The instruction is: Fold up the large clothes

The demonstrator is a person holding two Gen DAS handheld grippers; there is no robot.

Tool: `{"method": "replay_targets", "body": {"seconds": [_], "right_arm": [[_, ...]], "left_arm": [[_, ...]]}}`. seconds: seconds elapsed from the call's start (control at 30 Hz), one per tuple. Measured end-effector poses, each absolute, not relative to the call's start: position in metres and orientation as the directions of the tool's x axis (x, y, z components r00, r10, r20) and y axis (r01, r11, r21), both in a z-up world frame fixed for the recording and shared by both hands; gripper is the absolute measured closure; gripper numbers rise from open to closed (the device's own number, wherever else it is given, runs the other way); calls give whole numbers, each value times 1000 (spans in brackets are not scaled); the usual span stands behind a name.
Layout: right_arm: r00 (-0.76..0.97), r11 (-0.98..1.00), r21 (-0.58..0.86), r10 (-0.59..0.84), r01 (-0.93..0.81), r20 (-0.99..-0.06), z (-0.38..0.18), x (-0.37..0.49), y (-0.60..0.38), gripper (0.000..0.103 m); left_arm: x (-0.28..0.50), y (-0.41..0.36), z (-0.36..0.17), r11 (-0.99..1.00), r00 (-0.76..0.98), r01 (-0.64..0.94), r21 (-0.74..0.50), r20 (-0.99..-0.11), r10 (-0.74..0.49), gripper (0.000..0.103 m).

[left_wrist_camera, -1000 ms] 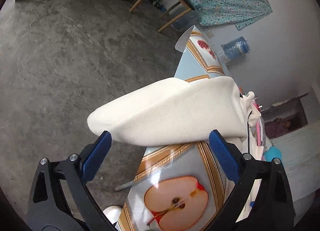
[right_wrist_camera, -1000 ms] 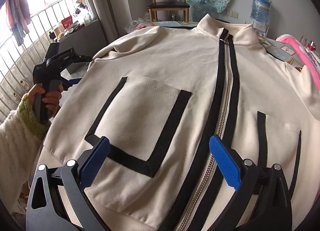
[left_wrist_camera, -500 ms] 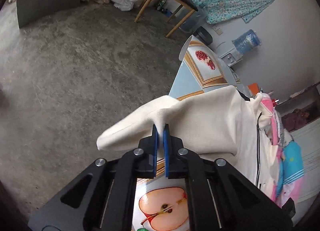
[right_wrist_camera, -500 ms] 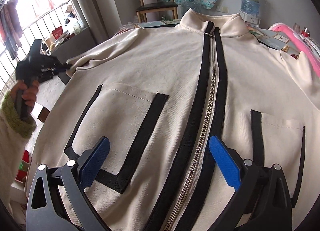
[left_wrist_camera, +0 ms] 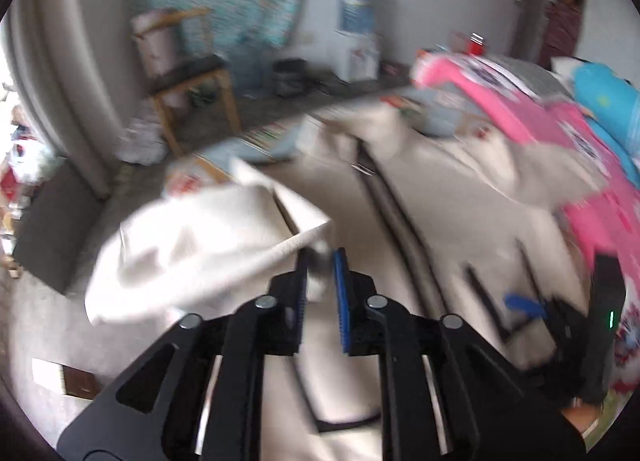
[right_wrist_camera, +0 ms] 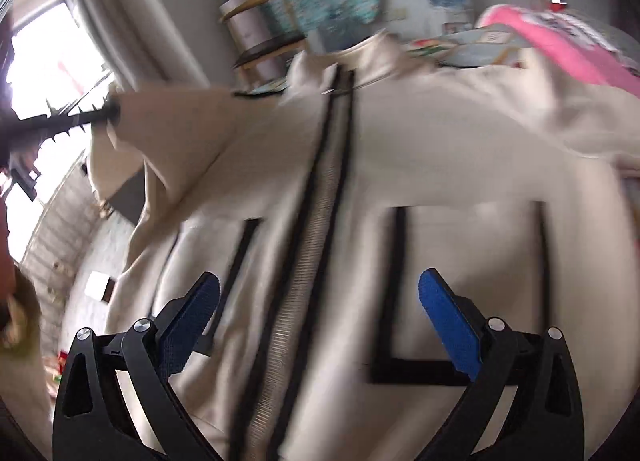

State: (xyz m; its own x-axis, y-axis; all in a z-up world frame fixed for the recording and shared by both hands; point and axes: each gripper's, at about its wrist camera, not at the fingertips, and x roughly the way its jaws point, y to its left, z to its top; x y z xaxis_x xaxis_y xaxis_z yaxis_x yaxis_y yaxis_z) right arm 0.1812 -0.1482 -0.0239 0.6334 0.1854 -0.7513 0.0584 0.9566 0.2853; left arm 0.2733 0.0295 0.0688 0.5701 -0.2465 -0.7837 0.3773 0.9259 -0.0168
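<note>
From the left wrist camera I see my left gripper (left_wrist_camera: 320, 281) with its blue pads drawn close, a narrow gap between them; they have just been easing apart from a tight pinch. A fold of cream cloth, the cuff end of the sleeve (left_wrist_camera: 208, 249), sits between them and bunches out to the left. The blur keeps me from saying whether the pads really press on it. Below and to the right lies the jacket (left_wrist_camera: 460, 197), spread front-up on the table, its dark zip running away from me. Pink clothes (left_wrist_camera: 532, 117) are heaped beside its far right shoulder. The right gripper shows as a dark blurred shape at the right edge.

From the right wrist camera my right gripper (right_wrist_camera: 316, 325) stands wide, nothing between its pads, hovering over the lower front of the jacket with the zip (right_wrist_camera: 296, 269) running up between them. A black-edged pocket (right_wrist_camera: 460, 289) sits just under the right pad. At upper left the sleeve is lifted off the table and drawn sideways by the left gripper, which is only a dark streak here.

I judge the cloth soft, fairly thick and limp: it will sag and drag rather than hold a line, and the zip will resist a crease. Best holds are the cuff, the hem corners and the shoulder seam, where the layers are doubled.
</note>
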Motion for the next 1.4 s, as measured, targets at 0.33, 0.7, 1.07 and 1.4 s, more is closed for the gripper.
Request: {"method": "replay_targets", "body": {"seconds": [0.33,0.7,1.07,1.4], "right_arm": [[601,992,122,122,-41,-790,3,185,-168,6],[328,793,178,430,-583,-841,36,344,58,6],[287,669,-193,32,-718,-957,-67,421,216,40],[329,754,149,443,-640,-834,88,403,128,93]], "left_arm": [[166,47,-34,965,534,195,-173,-807,-253,22],[152,134,-58,948,534,-43,-314,-810,-244,7],[167,126,-56,922,568,-49,-383,-770,-289,7],[171,134,-57,912,564,-33,-410,-760,-322,7]]}}
